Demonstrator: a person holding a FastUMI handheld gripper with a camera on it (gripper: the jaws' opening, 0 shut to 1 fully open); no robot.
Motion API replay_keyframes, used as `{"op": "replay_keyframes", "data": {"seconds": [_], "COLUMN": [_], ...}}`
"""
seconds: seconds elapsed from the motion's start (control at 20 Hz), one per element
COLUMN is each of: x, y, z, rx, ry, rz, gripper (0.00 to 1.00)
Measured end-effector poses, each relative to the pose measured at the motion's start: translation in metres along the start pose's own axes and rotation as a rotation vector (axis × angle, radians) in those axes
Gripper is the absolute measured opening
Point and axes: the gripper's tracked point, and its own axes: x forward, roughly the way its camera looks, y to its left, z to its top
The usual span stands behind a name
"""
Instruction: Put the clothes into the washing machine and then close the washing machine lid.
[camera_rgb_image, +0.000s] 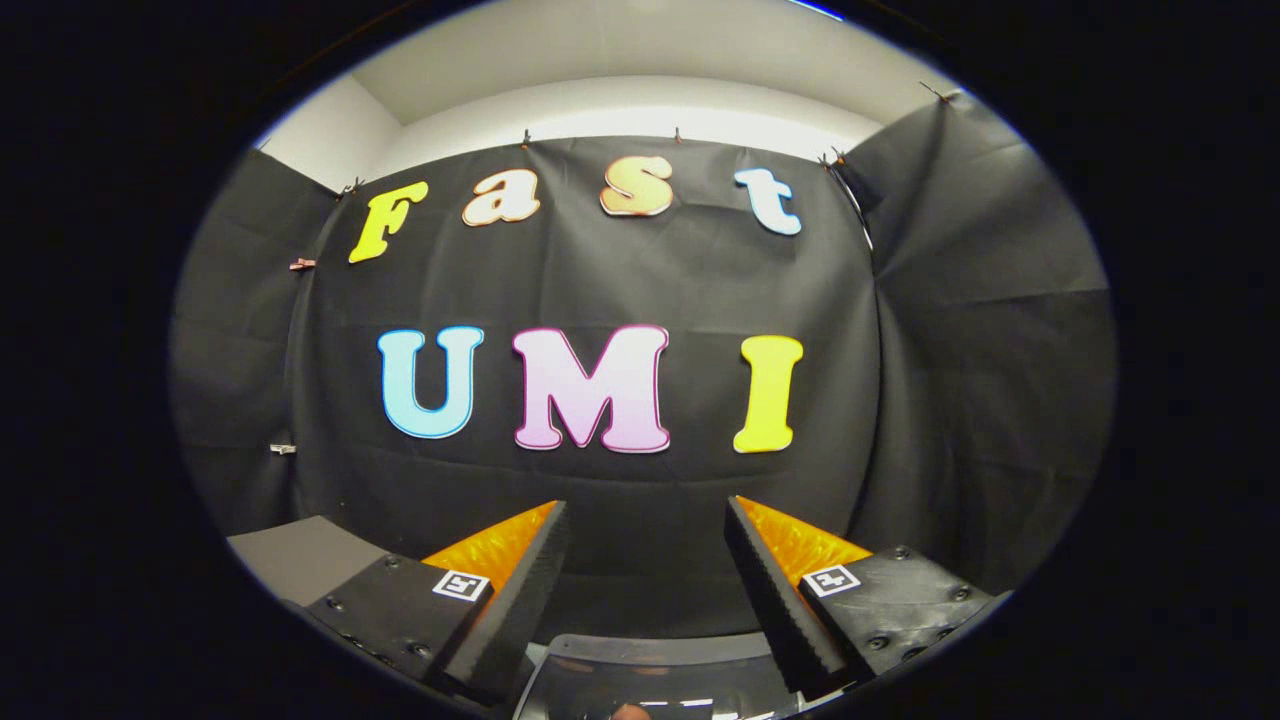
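My gripper (646, 520) is open, its two fingers spread wide with nothing between them. It is held level, facing the booth's black cloth wall well ahead. Low down between the finger bases lies a dark, glossy curved surface with a pale rim (650, 670), probably part of the washing machine's top or lid; too little of it shows to be sure. I see no clothes.
Beyond the left finger sits the corner of a flat grey-brown surface (300, 555). Black cloth walls close the booth ahead and on both sides, with a white wall and ceiling above them.
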Motion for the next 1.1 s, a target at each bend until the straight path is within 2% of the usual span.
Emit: {"op": "replay_keyframes", "data": {"seconds": [0.4,1.1], "x": [-0.021,-0.025], "y": [0.022,0.028], "z": [0.041,0.033], "rx": [-0.022,0.044], "ry": [-0.066,-0.054], "rz": [-0.004,0.005], "gripper": [0.98,0.97]}}
